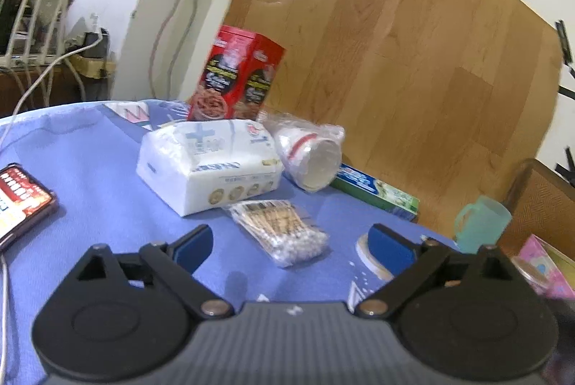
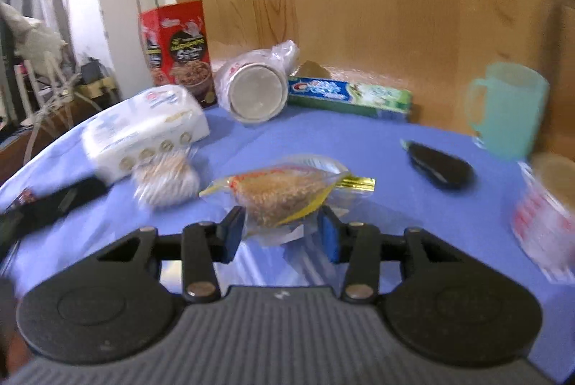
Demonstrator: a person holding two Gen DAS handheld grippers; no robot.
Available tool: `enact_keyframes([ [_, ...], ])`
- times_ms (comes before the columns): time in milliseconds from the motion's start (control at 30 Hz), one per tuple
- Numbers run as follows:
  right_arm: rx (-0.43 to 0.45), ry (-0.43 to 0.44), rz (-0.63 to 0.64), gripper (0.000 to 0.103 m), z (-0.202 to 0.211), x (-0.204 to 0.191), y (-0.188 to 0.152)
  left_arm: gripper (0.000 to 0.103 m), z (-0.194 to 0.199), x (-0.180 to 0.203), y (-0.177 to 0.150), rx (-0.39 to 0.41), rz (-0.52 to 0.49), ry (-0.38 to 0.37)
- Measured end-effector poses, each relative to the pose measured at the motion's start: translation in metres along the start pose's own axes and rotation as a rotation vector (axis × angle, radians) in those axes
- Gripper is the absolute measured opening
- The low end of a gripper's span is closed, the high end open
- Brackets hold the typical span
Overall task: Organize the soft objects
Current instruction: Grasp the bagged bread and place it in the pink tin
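Observation:
A white tissue pack (image 1: 206, 166) lies on the blue tablecloth (image 1: 93, 176); it also shows in the right wrist view (image 2: 143, 131). A bag of cotton swabs (image 1: 278, 230) lies just in front of it, between my left gripper's (image 1: 291, 246) wide-open fingers and a little beyond them. In the right wrist view the swabs (image 2: 165, 182) sit at the left. My right gripper (image 2: 282, 230) is partly closed around the near end of a clear bag of brown noodles (image 2: 284, 193), its pads close to the wrapper.
A red box (image 1: 235, 79), bagged paper cups (image 1: 309, 153) and a toothpaste box (image 1: 377, 193) stand at the back. A green mug (image 2: 506, 110), a black case (image 2: 440, 166), a phone (image 1: 21, 200) and a pink box (image 1: 542, 268) are also around. A wooden panel (image 1: 413, 43) rises behind.

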State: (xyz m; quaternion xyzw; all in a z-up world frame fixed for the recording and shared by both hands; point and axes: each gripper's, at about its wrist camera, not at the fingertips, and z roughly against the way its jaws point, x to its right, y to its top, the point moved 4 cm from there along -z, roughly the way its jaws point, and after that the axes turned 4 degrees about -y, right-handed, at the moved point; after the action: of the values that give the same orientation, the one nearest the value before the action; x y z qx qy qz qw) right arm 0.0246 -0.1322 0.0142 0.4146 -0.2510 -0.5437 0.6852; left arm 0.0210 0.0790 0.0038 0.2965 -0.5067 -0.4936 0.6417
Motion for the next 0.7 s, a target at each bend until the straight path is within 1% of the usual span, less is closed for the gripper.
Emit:
enact_keyframes([
  [67, -0.005, -0.006, 0.008, 0.048, 0.034, 0.014, -0.023, 0.097, -0.001, 0.009, -0.002, -0.027, -0.043, -0.044],
  [133, -0.012, -0.022, -0.006, 0.048, 0.062, 0.029, -0.046, 0.096, -0.003, 0.023, -0.007, -0.076, -0.107, -0.114],
  [167, -0.017, -0.038, -0.012, 0.049, 0.076, 0.037, -0.058, 0.093, -0.003, 0.033, -0.010, -0.118, -0.146, -0.157],
  [200, -0.021, -0.059, -0.014, 0.049, 0.087, 0.044, -0.068, 0.089, -0.002, 0.043, -0.014, -0.160, -0.158, -0.202],
  [300, -0.017, -0.134, -0.007, 0.052, 0.112, 0.058, -0.091, 0.083, 0.005, 0.082, -0.035, -0.315, -0.134, -0.407],
  [367, -0.014, -0.157, -0.024, 0.070, 0.121, 0.065, -0.099, 0.083, 0.008, 0.113, -0.050, -0.395, -0.164, -0.502],
  [400, -0.005, -0.156, -0.036, 0.073, 0.123, 0.067, -0.100, 0.083, 0.008, 0.125, -0.056, -0.428, -0.180, -0.534],
  [433, 0.001, -0.150, -0.043, 0.075, 0.123, 0.067, -0.100, 0.082, 0.007, 0.136, -0.063, -0.462, -0.194, -0.559],
  [467, 0.006, -0.143, -0.044, 0.075, 0.121, 0.066, -0.098, 0.078, 0.006, 0.145, -0.069, -0.501, -0.206, -0.575],
  [500, 0.010, -0.138, -0.037, 0.075, 0.118, 0.064, -0.097, 0.072, 0.004, 0.152, -0.075, -0.536, -0.216, -0.581],
  [533, 0.014, -0.133, -0.022, 0.075, 0.115, 0.061, -0.095, 0.067, 0.001, 0.158, -0.081, -0.575, -0.225, -0.583],
  [633, 0.001, -0.115, 0.034, 0.075, 0.104, 0.054, -0.095, 0.060, 0.001, 0.167, -0.087, -0.589, -0.254, -0.585],
  [667, -0.015, -0.110, 0.044, 0.075, 0.095, 0.051, -0.095, 0.056, 0.001, 0.169, -0.087, -0.609, -0.240, -0.597],
  [700, -0.006, -0.115, 0.054, 0.074, 0.092, 0.050, -0.095, 0.055, 0.001, 0.171, -0.086, -0.623, -0.228, -0.595],
])
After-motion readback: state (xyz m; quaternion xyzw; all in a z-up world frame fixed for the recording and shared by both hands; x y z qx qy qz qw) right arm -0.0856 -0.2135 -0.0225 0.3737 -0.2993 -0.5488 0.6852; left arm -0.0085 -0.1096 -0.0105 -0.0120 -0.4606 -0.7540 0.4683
